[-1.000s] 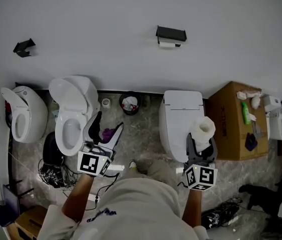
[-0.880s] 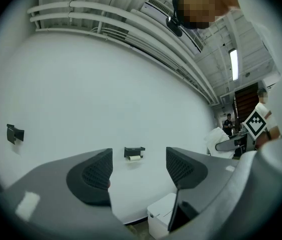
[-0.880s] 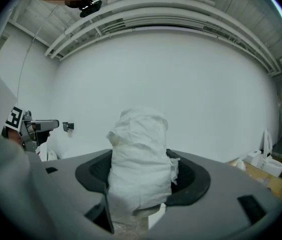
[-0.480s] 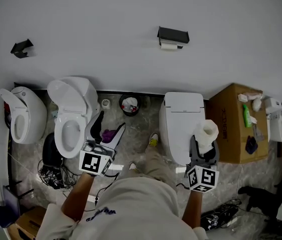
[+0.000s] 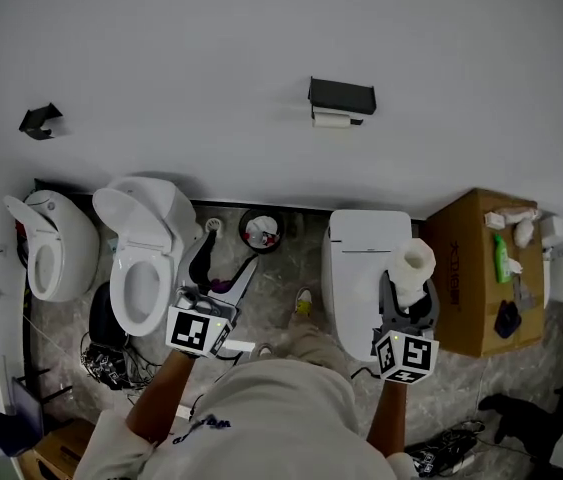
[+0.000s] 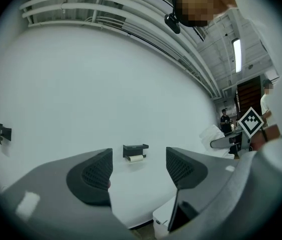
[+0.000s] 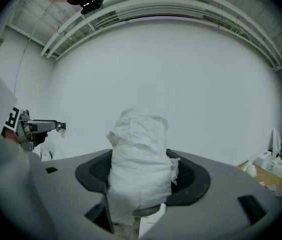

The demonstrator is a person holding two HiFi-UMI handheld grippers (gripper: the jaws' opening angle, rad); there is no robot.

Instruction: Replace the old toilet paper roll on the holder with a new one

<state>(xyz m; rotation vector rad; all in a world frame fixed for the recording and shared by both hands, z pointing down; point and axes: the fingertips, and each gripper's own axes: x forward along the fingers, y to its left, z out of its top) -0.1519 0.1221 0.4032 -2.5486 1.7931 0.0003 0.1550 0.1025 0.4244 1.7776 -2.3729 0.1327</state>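
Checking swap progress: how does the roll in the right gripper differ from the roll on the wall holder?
The held roll is fat; the holder roll looks thin, nearly spent. The held roll stands upright between the right gripper's jaws; the holder roll lies level under its black holder. Both are white.

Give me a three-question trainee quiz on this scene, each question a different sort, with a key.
1. True or false: the left gripper is gripping something.
2. What is the right gripper shut on? A a brush; B a toilet paper roll; C a bottle.
3. Fill in: in the head view, the wall holder hangs nearest the toilet whose lid is ____.
Key: 1 false; 2 B; 3 closed.
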